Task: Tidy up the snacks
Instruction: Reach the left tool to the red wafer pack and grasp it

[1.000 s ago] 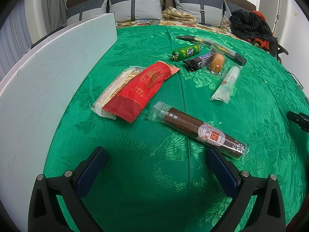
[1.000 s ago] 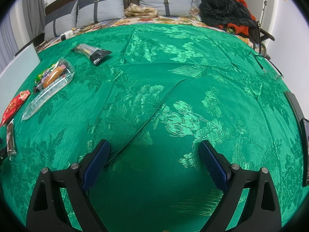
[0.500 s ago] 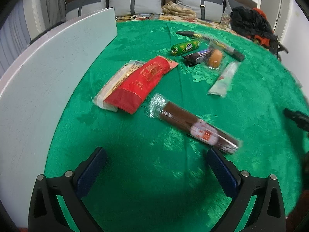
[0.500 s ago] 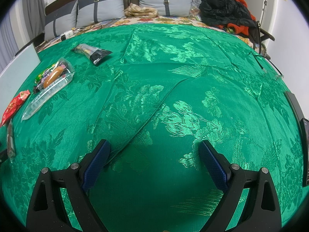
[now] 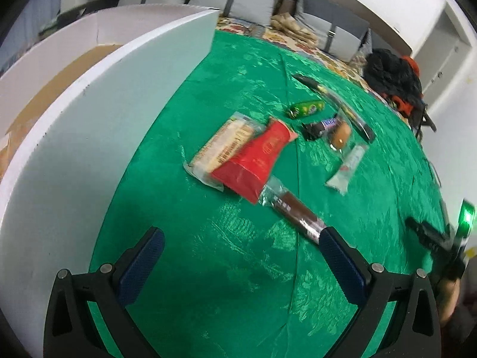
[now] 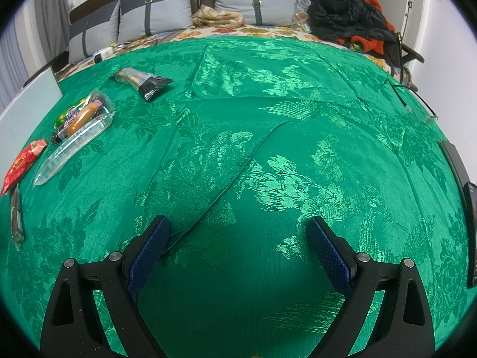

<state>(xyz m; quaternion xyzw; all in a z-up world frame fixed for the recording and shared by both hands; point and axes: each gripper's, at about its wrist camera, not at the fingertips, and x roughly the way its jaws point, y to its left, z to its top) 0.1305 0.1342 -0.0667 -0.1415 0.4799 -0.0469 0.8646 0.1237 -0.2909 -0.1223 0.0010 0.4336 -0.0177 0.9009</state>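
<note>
Snacks lie scattered on a green brocade cloth (image 5: 226, 262). In the left wrist view a red packet (image 5: 259, 161) overlaps a pale cracker pack (image 5: 223, 147); a long brown bar (image 5: 295, 213) runs toward my right finger. Farther off lie a green roll (image 5: 307, 109), a dark candy bar (image 5: 320, 126), a sausage (image 5: 341, 134), a clear tube pack (image 5: 347, 168) and a long dark packet (image 5: 337, 101). My left gripper (image 5: 238, 240) is open above bare cloth. My right gripper (image 6: 238, 232) is open over bare cloth, with the snacks (image 6: 80, 119) far to its left.
A white box (image 5: 98, 113) with a cardboard floor stands along the left edge. Grey pillows (image 6: 253, 6) and a black-and-orange heap of clothes (image 6: 348, 18) sit at the back. The other gripper (image 5: 432, 238) and a green light show at the right of the left wrist view.
My left gripper has risen and tilted left; the white box interior now shows and the brown bar sits close to my right finger. The right gripper has stayed still.
</note>
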